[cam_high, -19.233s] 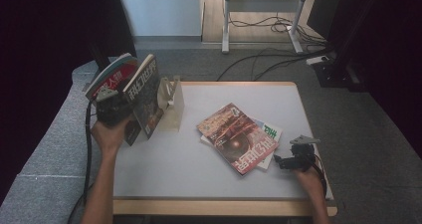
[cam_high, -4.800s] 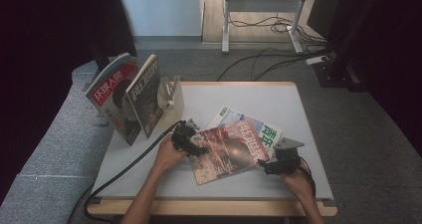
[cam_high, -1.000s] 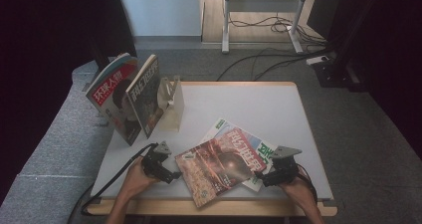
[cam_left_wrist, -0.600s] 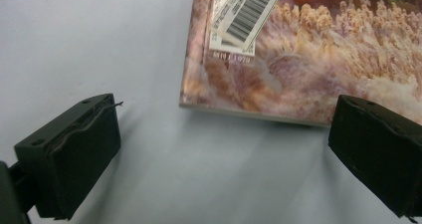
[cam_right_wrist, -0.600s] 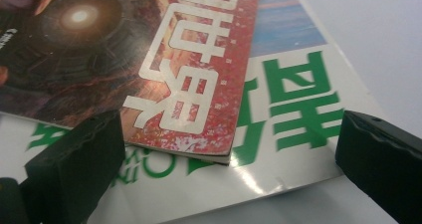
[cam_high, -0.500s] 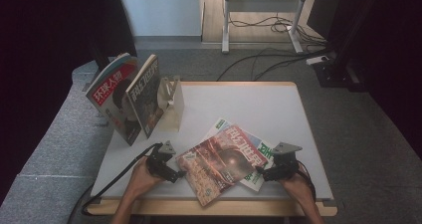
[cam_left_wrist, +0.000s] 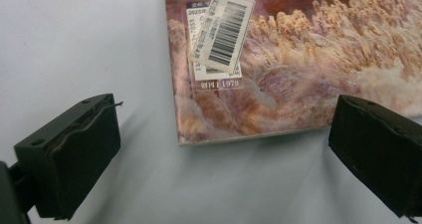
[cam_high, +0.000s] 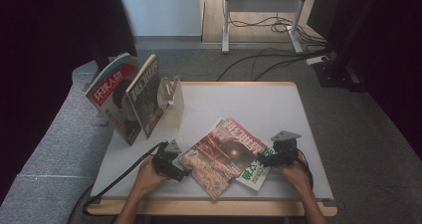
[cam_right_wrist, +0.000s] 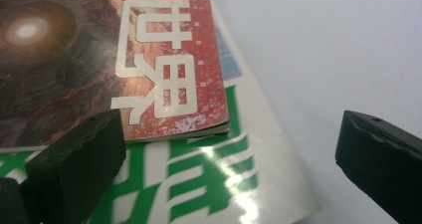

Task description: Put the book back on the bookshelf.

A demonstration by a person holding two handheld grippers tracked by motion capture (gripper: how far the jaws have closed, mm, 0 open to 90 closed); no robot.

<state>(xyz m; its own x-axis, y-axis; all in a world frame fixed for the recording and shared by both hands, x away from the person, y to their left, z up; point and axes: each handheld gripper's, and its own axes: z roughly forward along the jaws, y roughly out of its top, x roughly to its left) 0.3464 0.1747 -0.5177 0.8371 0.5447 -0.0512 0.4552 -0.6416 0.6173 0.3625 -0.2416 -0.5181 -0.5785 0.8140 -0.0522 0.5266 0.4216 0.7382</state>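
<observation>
A red-covered magazine lies askew near the table's front, on top of a white and green magazine. My left gripper stands open at the red magazine's left corner, jaws apart on either side of it, nothing between them. My right gripper is open at the stack's right side, one jaw over the green magazine, by the red magazine's corner.
At the table's back left, a pale wooden stand has two magazines leaning upright beside it. The white table has bare surface at the back and right. Cables trail from the grippers off the front edge.
The red magazine has slid left and toward the front, turning on the green one. My left gripper has let go and backed to its corner. My right gripper edged slightly left.
</observation>
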